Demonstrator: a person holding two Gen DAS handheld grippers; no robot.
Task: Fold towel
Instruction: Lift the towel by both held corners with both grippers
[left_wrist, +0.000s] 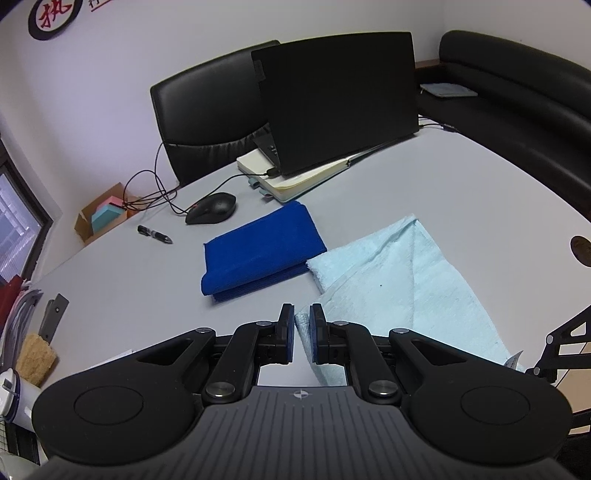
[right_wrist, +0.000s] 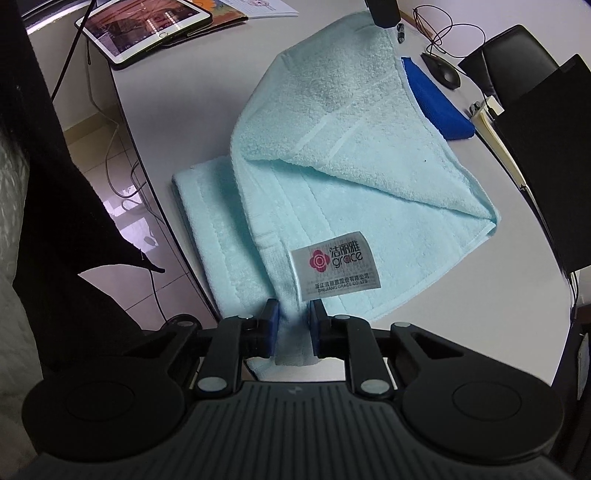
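Right gripper (right_wrist: 292, 325) pinches the light-blue towel (right_wrist: 351, 147); left gripper (left_wrist: 302, 325) clamps its corner.

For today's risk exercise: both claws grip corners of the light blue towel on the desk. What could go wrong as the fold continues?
1. The right claw pinches only a thin edge of the towel; it may slip out when lifted.
2. That corner overhangs the desk edge, so a dropped corner could drag the towel down.
3. The blue cloth touches the towel and may get dragged along.
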